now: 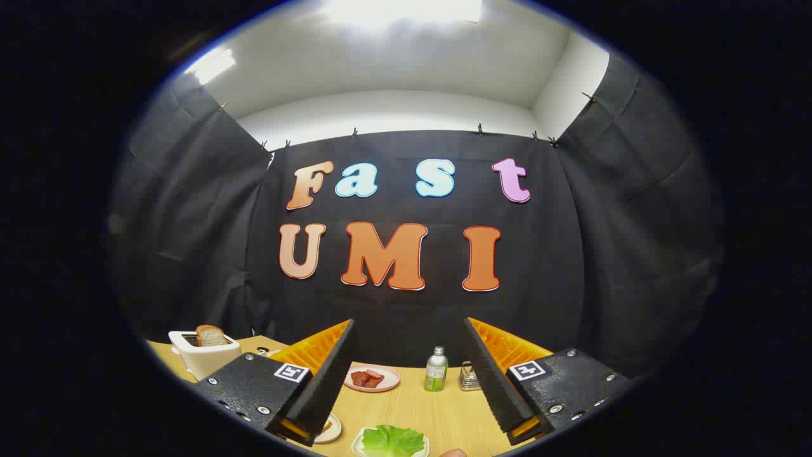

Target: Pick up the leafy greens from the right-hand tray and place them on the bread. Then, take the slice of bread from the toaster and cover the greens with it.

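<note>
**Leafy greens low between the spread fingers, nothing gripped**

The leafy greens (392, 439) lay on a small white tray (359, 445) on the wooden table (444, 409), low in the gap between the two fingers and nearer the camera than their tips. The greens touched neither finger. The gripper (409, 330) was held above the table with its fingers set wide apart, and no object was between the pads.

Just left of the greens' tray, a second white plate (331, 430) was partly hidden behind the left finger (323, 381); a brown edge showed on it, but whether it was the bread could not be told. The right finger (495, 381) stood well apart from the greens on the other side.

Further along the table, beyond the fingers and within the gap, were three items in a row: a pink plate (387, 382) carrying red meat pieces (368, 379), an upright green bottle with a silver cap (436, 369), and a small metal holder (469, 377) just beside the right finger.

A white toaster (204, 355) stood at the table's far left, outside the left finger. A slice of bread (210, 336) stood upright in its slot, its top protruding. The black cloth wall (209, 254) closed the booth behind the table.
</note>
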A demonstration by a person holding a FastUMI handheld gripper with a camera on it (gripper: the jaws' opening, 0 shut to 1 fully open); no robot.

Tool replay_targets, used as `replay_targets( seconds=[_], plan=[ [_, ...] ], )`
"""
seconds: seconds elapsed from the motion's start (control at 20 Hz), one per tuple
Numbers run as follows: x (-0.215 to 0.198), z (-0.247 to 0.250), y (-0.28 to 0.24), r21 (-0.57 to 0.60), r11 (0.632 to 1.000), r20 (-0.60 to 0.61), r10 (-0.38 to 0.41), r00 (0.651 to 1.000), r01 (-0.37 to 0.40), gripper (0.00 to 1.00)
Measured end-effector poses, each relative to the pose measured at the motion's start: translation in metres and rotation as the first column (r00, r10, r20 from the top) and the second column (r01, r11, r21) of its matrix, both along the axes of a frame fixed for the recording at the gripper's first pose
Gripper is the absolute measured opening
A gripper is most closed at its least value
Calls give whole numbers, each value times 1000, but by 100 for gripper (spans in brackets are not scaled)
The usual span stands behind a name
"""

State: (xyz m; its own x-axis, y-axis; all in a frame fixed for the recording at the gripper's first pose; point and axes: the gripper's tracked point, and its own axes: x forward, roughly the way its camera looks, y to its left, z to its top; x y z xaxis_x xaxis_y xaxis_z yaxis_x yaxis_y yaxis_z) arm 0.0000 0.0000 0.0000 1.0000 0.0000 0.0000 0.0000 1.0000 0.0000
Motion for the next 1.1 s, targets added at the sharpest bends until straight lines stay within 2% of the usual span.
replay_targets(
  seconds=[0.15,0.25,0.55,0.95,1.1],
  plan=[
    [10,-6,-11,-59,997,22,-47,999,49,99],
    [19,-11,-7,-76,996,16,-36,999,37,98],
    [44,-22,4,-12,1000,4,-10,1000,10,98],
    [52,-14,10,16,999,0,36,999,-36,98],
    [56,-27,5,24,999,-24,44,999,-44,98]
  ],
)
